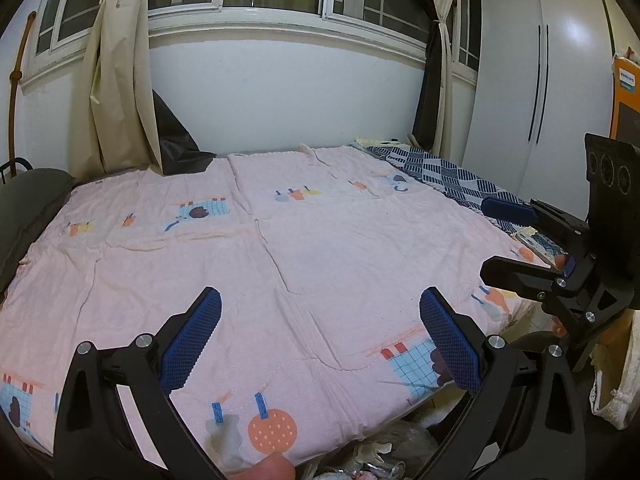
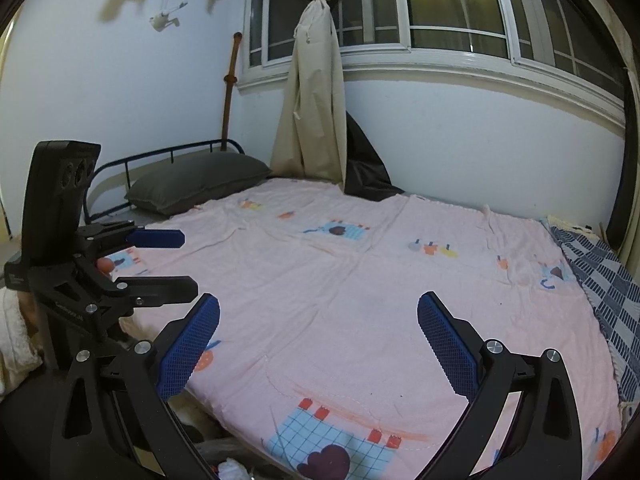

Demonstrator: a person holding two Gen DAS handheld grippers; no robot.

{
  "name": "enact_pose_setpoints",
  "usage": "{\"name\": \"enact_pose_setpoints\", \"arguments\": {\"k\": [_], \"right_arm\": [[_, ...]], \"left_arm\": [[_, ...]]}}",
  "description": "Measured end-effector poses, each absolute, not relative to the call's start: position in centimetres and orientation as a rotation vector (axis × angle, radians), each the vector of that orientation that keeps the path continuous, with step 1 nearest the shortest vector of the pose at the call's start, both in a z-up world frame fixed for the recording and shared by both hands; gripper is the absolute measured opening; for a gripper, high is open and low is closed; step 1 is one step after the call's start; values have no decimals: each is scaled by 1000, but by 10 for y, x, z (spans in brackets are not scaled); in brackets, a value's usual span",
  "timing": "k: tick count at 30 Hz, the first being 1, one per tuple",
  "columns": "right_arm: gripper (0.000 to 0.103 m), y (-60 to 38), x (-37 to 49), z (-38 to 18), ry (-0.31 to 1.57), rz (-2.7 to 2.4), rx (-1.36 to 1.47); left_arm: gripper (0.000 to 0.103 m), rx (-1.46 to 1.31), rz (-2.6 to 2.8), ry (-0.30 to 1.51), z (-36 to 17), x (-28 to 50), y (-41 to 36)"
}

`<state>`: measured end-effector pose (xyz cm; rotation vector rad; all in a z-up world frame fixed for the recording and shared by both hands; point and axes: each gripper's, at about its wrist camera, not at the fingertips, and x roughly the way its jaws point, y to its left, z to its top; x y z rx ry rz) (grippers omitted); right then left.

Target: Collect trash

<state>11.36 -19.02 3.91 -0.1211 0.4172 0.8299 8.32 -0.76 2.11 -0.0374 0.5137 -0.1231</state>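
My left gripper is open and empty above the near part of a bed with a pink patterned blanket. My right gripper is also open and empty above the same blanket. Each gripper shows in the other's view: the right one at the bed's right edge, the left one at the left. A clear bag with crumpled wrappers and tissue lies on the floor below the bed's near edge; a bit of it shows in the right wrist view. No trash shows on the blanket.
A grey pillow lies by the metal headboard. A blue-and-white checked cloth lies along the bed's far side. White wardrobe doors stand beyond it. Curtains hang at the window. A white cloth bundle sits at right.
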Motion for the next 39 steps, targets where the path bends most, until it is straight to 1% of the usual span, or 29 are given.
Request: {"name": "enact_pose_setpoints", "arguments": {"k": [32,39], "right_arm": [[95,-191,114,39,425,839,-115],[95,-193,116,39,430,836,-104]], "left_arm": [[97,-65,-125,523,19,83,-3],[97,-32,-115,543,17,87,-9]]}}
